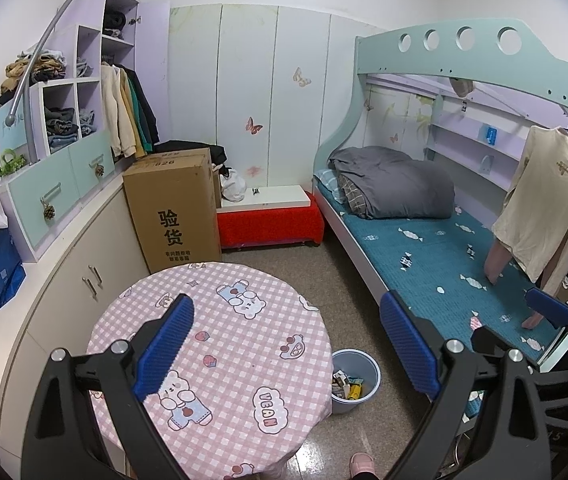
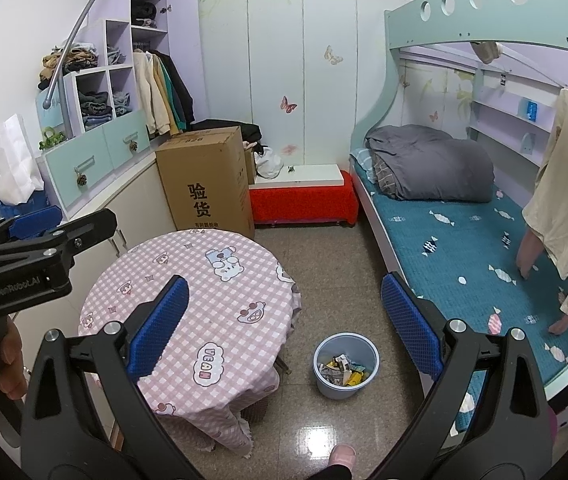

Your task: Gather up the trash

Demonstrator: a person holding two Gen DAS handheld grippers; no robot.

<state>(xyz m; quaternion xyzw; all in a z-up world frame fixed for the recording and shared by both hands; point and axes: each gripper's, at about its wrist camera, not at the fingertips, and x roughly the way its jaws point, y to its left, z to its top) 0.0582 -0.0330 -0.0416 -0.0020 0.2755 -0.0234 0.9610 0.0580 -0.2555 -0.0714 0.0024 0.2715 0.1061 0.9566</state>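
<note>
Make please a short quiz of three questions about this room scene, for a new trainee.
1. True or false: the left gripper holds a wrapper.
2. Where does the blue bin stand?
A. on the round table
B. on the floor between the table and the bed
C. on the cardboard box
3. Fill in: the bin already holds some ____.

Key: 1. False, both the left gripper and the right gripper have open, empty jaws. 2. B. 3. Trash, wrappers and paper scraps.
</note>
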